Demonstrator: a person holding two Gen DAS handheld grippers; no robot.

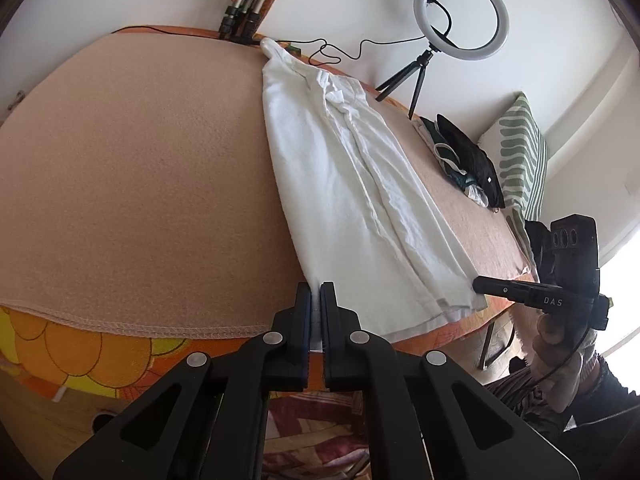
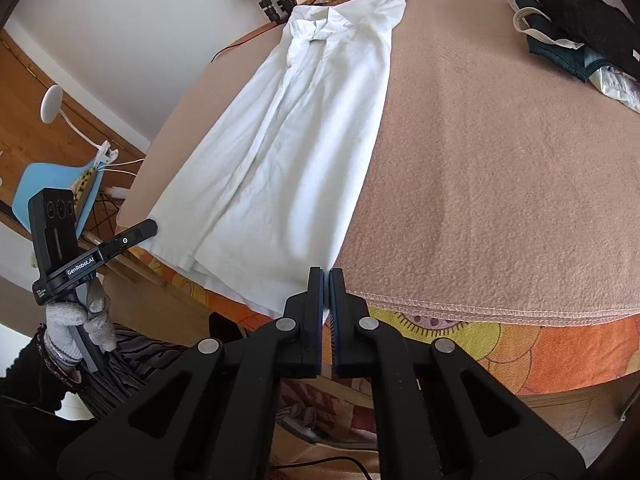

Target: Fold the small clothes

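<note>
White shirt stretches away from both grippers; left gripper and right gripper each pinch a hem corner.

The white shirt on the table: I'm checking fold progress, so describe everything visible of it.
The white collared cotton-looking shirt lies flat and creased on the peach blanket-covered table, sides folded in to a long narrow strip, collar at the far edge, hem over the near edge. The left gripper and right gripper are each shut on a hem corner.
</note>
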